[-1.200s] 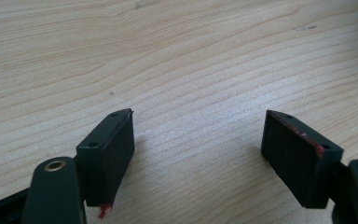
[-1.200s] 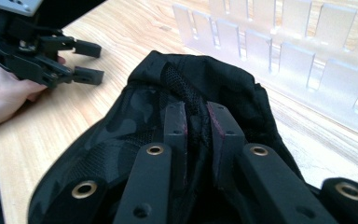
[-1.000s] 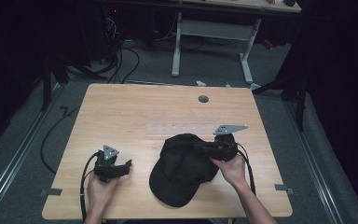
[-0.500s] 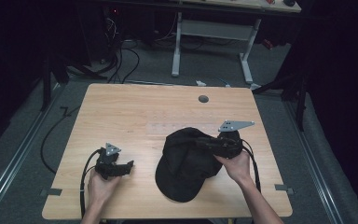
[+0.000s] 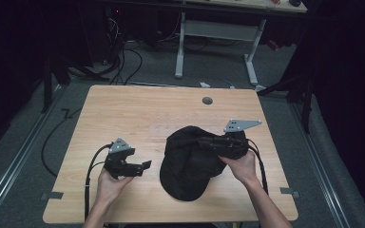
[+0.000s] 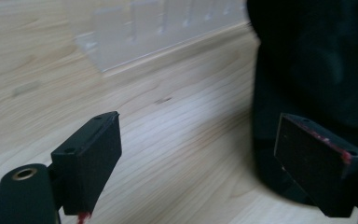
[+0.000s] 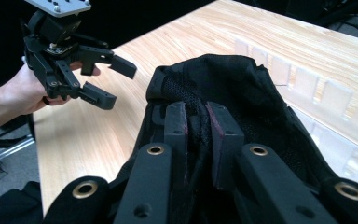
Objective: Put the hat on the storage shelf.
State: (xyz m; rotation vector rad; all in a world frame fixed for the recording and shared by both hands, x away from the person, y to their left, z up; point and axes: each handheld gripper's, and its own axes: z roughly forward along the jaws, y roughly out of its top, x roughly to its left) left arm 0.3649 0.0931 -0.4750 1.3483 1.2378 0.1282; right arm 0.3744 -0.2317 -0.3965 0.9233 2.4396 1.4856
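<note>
Toward the near right of the counter [image 5: 123, 109]: a cap [image 5: 187, 161], lying on the surface, near edge close to the counter's front. At the cap's right side, touching it: the right gripper [image 5: 214, 144], reaching in from the right with fingers [image 7: 176, 122] closed on a fold of the cap's cloth. Left of the cap, just beside it and apart: the left gripper [image 5: 145, 166], fingers [image 6: 88, 158] spread and pointing right at the cap, low over the near left of the counter. Behind the cap, near the far edge: a small round hole [image 5: 207, 100]. Beyond the counter, on the floor: a desk frame [image 5: 214, 33] and cables [image 5: 123, 57].
</note>
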